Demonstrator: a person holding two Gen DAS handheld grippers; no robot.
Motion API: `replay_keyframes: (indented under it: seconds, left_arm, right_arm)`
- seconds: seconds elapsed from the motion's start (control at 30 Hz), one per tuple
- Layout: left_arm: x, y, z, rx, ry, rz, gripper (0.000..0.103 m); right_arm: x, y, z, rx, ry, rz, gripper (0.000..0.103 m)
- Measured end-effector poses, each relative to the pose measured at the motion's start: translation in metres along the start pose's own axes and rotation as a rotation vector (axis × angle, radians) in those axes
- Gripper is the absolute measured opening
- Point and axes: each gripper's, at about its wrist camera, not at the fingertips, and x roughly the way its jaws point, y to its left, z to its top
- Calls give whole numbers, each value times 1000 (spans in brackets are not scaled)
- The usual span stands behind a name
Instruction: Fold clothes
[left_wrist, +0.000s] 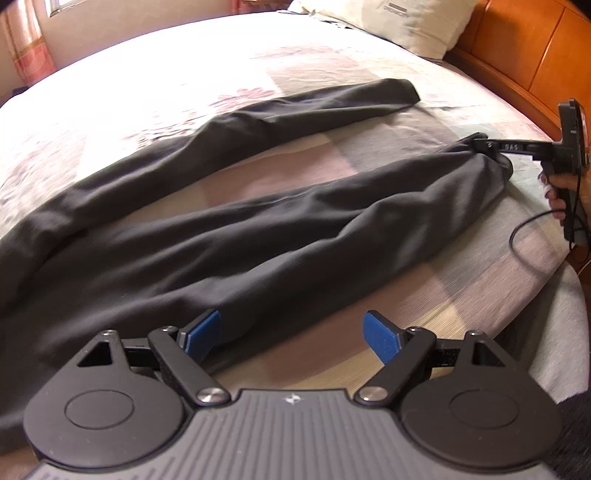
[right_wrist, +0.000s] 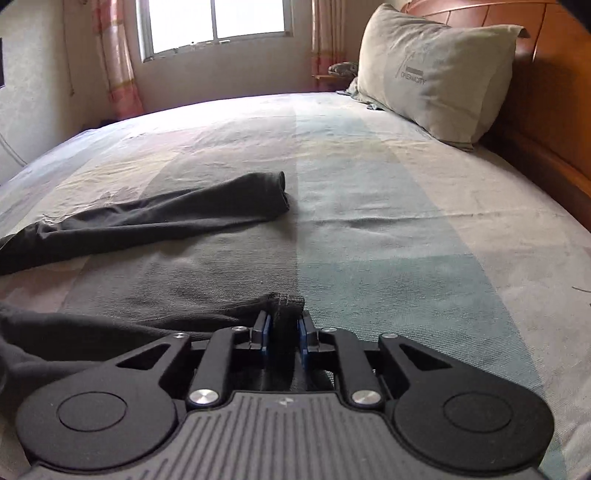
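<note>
Room: bedroom with a window (right_wrist: 218, 22) at 12 o'clock in the right wrist view, pink curtains (right_wrist: 118, 62) on both sides of it.
Bed: patchwork bedspread (right_wrist: 388, 221) in pale grey, pink and blue-green bands fills both views; a wooden headboard (right_wrist: 546, 122) runs along the 2 o'clock edge.
Pillow: grey-green pillow (right_wrist: 436, 74) with printed lettering leans against the headboard at 1 o'clock in the right wrist view.
Trousers: dark grey trousers (left_wrist: 229, 229) lie spread on the bedspread, the two legs apart in a V; the waist end sits at 9 o'clock in the left wrist view, the leg ends towards 1 and 2 o'clock.
Far leg: its cuff (right_wrist: 280, 192) lies flat on the bed, loose, near the middle of the right wrist view.
Near leg: its hem (right_wrist: 286, 301) stands up between the blue pads of the right gripper.
Right gripper: right gripper (right_wrist: 284, 332) has its jaws drawn narrow, pinching the near leg's hem; in the left wrist view it reaches in from 3 o'clock, held by a hand (left_wrist: 561, 192), with a black cable (left_wrist: 524, 236) looping below it.
Left gripper: left gripper (left_wrist: 291, 332) has its jaws wide, holding nothing, low over the near leg's lower edge at 6 o'clock; its left blue pad (left_wrist: 203, 328) overlaps the dark cloth, the other is over bare bedspread.
</note>
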Motion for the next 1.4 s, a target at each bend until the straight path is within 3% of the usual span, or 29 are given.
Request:
replay_keyframes:
  seconds: [0.17, 0.33, 0.4, 0.53, 0.63, 0.8, 0.93, 1.13, 1.4]
  left_arm:
    - [-15, 34, -35, 39, -12, 64, 85]
    - [-21, 63, -65, 17, -3, 114, 85]
    - [-20, 67, -72, 15, -18, 117, 85]
    - [-19, 74, -85, 18, -50, 122, 85]
    - [-13, 69, -85, 100, -75, 127, 85]
    - [-11, 63, -91, 217, -127, 95, 85]
    - [-9, 67, -93, 237, -133, 93, 85]
    - [-8, 77, -94, 238, -159, 117, 85]
    - [2, 56, -85, 496, -199, 246, 91]
  right_arm:
    - [-36, 11, -7, -33, -43, 12, 29]
    - [-68, 54, -21, -170, -54, 166, 31]
    - [-75, 82, -23, -235, -53, 253, 38]
    - [-76, 163, -29, -447, -17, 440, 38]
    - [-76, 225, -33, -610, 13, 580, 38]
    - [-68, 309, -56, -863, 40, 661, 37]
    - [-60, 343, -63, -954, 62, 674, 37]
    - [-53, 357, -65, -1027, 91, 631, 37]
    - [-59, 359, -72, -1217, 47, 432, 37]
